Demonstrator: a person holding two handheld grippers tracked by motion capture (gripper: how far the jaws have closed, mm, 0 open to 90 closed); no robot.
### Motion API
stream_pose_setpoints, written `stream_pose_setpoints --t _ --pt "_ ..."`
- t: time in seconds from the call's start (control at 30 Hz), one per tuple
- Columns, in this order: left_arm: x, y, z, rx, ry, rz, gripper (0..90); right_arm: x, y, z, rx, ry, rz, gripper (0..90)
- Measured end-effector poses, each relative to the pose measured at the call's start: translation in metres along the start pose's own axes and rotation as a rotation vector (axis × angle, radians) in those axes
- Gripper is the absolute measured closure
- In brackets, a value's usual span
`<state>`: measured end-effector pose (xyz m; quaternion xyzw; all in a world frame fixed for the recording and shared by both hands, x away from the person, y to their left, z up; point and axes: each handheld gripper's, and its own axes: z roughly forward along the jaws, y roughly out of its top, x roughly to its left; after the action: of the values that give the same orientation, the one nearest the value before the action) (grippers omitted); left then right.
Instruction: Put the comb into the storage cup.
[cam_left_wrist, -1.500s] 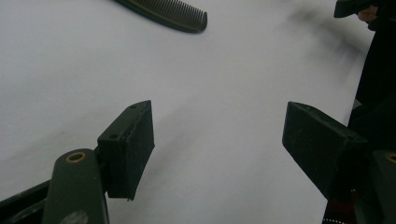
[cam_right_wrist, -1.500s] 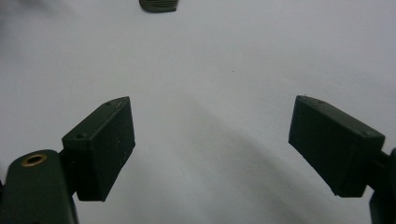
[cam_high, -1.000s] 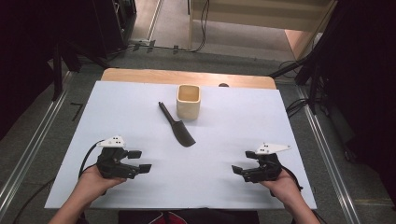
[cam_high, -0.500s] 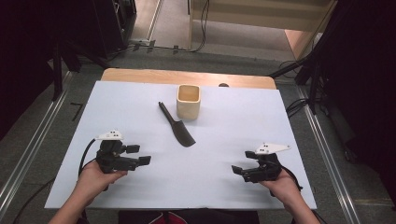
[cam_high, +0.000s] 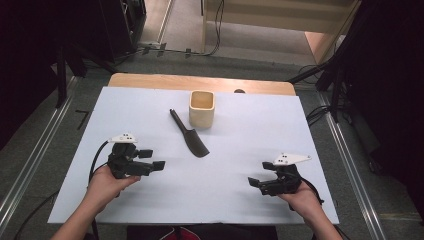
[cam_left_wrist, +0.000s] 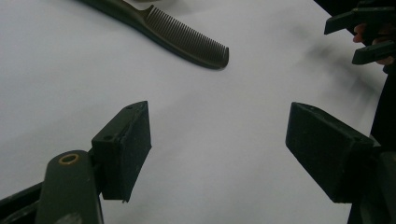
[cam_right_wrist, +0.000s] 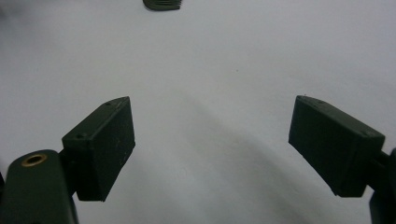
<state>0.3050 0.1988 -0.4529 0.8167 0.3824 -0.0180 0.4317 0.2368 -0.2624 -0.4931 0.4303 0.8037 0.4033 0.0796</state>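
White sheeting covers most of my counter (cam_high: 150, 107), with a strip of bare wood along the far edge and dark floor and cables beyond. Near the far middle stands a pale square cup (cam_high: 202, 108), upright and open at the top. Just to its left, and apart from it, lies a dark comb (cam_high: 189, 134), flat on the sheet, its thin handle pointing toward the far left and its toothed end toward me; in the left gripper view the comb (cam_left_wrist: 177, 35) crosses the top of the picture with its teeth plainly showing. My left tongs (cam_high: 150, 160) sit at the near left in my left hand (cam_high: 106, 182), jaws spread wide with nothing between them, aimed toward the middle of the counter. My right tongs (cam_high: 257, 182) sit at the near right in my right hand (cam_high: 302, 195), likewise spread wide and holding nothing. Both are well short of the comb. In the right gripper view only the comb's tip (cam_right_wrist: 162, 4) peeks in at the top edge.
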Motion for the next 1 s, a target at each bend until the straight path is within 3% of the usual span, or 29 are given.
stream_pose_setpoints --t 0.47,1.0 --pt "0.005 0.021 0.005 -0.002 0.02 0.005 23.3 0.0 0.0 0.0 -0.004 0.002 -0.001 12.8" --pt "0.011 0.047 0.011 -0.001 0.008 -0.003 23.9 -0.001 0.0 0.0 -0.004 -0.001 -0.002 12.8"
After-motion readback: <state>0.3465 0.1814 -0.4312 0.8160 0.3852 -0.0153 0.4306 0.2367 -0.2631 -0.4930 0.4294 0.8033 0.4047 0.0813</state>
